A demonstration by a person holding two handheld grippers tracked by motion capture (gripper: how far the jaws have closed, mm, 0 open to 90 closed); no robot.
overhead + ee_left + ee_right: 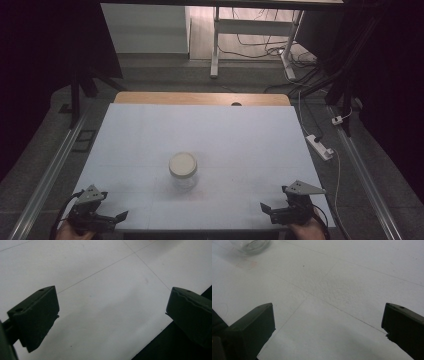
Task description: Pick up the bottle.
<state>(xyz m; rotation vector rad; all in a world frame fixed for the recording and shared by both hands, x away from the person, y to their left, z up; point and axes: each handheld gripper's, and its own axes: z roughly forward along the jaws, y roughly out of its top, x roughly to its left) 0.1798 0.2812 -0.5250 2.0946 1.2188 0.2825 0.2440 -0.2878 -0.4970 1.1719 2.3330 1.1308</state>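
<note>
A clear glass jar (183, 171) with a pale round lid stands upright near the middle of the white table (200, 130). Its glass base (249, 245) shows at the top left of the right gripper view. My left gripper (117, 217) rests at the table's front left corner, jaws wide open with nothing between them (112, 315). At the front right corner my right gripper (266, 209) is likewise open and empty (328, 325). Both point inward along the front edge, well short of the jar.
A wooden strip (200, 98) borders the table's far edge. On the floor to the right lie a white power strip (320, 146) and cables. Desk legs (215, 45) stand beyond the table. Metal rails (45, 185) run along both sides.
</note>
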